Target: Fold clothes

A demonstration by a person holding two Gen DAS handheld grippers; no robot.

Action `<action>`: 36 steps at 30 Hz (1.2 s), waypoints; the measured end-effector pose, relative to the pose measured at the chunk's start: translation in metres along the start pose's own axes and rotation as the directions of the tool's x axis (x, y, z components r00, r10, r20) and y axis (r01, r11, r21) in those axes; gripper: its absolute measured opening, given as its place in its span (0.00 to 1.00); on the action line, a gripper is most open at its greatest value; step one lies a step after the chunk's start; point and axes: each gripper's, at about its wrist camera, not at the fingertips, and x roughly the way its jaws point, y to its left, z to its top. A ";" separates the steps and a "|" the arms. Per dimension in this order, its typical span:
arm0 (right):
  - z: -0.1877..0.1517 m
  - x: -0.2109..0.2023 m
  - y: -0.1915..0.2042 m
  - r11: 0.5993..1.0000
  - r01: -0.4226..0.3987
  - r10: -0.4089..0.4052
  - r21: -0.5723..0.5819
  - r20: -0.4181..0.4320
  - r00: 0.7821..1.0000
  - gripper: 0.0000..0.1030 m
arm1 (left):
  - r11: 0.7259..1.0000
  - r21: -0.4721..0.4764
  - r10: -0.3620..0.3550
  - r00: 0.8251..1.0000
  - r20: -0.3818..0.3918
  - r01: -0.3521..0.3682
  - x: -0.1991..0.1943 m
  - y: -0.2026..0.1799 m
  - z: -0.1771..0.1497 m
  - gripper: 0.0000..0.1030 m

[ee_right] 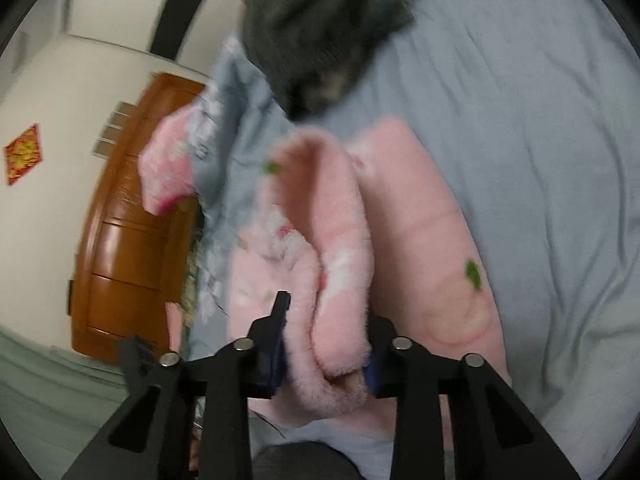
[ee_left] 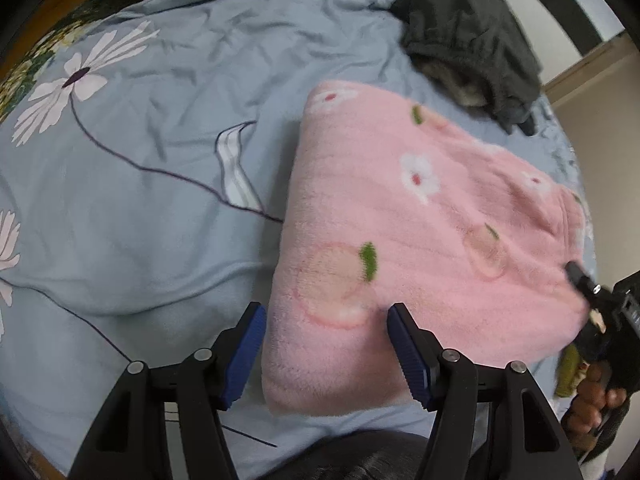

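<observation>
A pink fleece garment (ee_left: 400,220) printed with peaches and white flowers lies folded on the bed. My left gripper (ee_left: 326,320) hovers open over its near left corner; one blue pad stands off the edge and the other above the fleece, neither pressing. In the right wrist view my right gripper (ee_right: 330,320) is shut on a bunched fold of the pink garment (ee_right: 340,240), lifted at the garment's right side. The right gripper (ee_left: 588,284) also shows at the right edge of the left wrist view, held by a hand (ee_left: 592,400).
A crumpled dark grey garment (ee_left: 468,36) lies on the pale blue floral bed cover (ee_left: 140,160) beyond the pink one. Another pink cloth (ee_right: 168,168) hangs at the bed's edge. A brown wooden cabinet (ee_right: 128,232) stands against the wall beside the bed.
</observation>
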 end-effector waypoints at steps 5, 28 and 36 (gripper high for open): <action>0.013 -0.048 0.010 0.997 -0.025 0.033 -0.074 0.114 0.993 0.29 | 0.997 0.041 -0.069 0.997 0.043 0.067 -0.016 -0.011 0.003 0.67; 0.027 -0.021 0.032 0.933 0.199 -0.205 -0.300 0.014 0.979 0.37 | 0.955 0.289 -0.106 0.989 0.107 0.071 -0.010 -0.071 0.047 0.70; 0.061 0.032 0.000 0.923 0.254 -0.281 -0.289 -0.054 0.958 0.37 | 0.926 0.376 -0.060 0.997 0.046 0.039 0.041 -0.081 0.052 0.70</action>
